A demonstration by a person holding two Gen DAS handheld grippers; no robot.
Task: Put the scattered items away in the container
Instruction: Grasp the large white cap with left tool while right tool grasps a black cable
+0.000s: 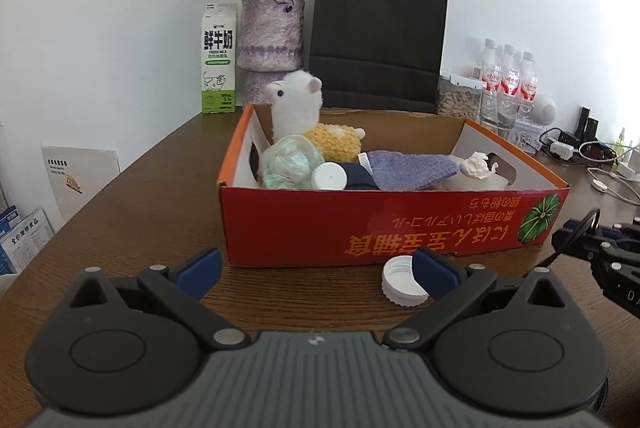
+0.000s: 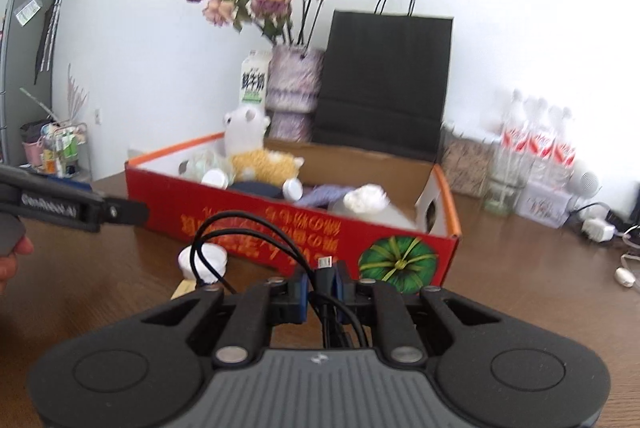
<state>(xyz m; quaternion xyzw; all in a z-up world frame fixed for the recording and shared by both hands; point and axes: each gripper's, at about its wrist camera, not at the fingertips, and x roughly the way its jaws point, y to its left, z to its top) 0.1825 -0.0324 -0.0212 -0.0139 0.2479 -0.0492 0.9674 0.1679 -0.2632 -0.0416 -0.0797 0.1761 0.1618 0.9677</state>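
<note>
The red box sat in the middle of the brown table. It already held a lot: a white and yellow toy at the far left, a green wad, a white cap, a purple cloth and a white tissue. They lay there because the box was the place for all the loose things.

The right gripper hung near the box's front wall. Its jaws were pressed together, pinching a black cable. The cable looped up and to the left, and its small plug poked out past the tips. The tight pinch was probably there to keep the floppy cable from slipping while it went up over the wall.

One white lid was left on the table, open side up, just in front of the box. The left gripper was low over the table with its jaws spread wide and nothing between them. Its right finger was just beside the lid. I think it was open like that so it could close on the lid next.

In the far row stood a milk carton, a vase, a black bag and some bottles. These looked as if they belonged there.
</note>
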